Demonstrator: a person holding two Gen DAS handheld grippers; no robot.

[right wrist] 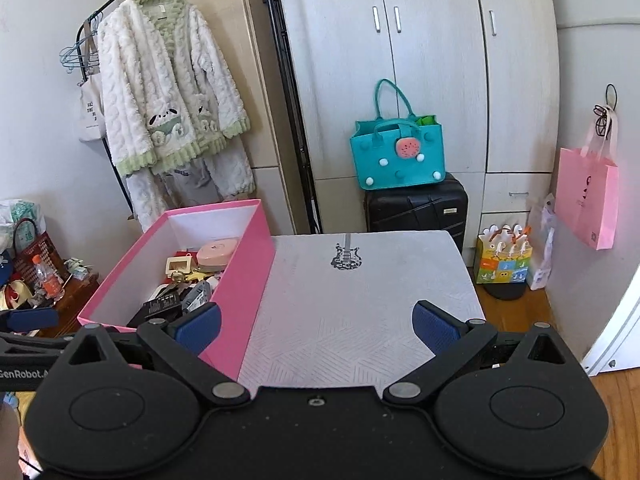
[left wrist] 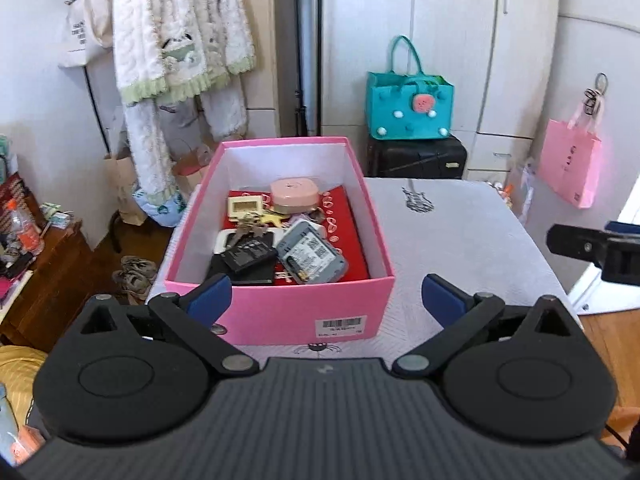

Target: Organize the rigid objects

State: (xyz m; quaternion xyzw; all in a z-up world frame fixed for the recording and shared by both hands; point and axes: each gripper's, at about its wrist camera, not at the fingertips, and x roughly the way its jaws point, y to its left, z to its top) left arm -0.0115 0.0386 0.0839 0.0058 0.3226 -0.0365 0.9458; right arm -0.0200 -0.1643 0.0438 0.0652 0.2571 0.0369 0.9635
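On the white table, pink box crammed with loose items: left gripper and right gripper both hovering released, empty, risking nudging the box off the table's edge.

The right gripper is held wide open and empty above the table, beside the pink box of small items.
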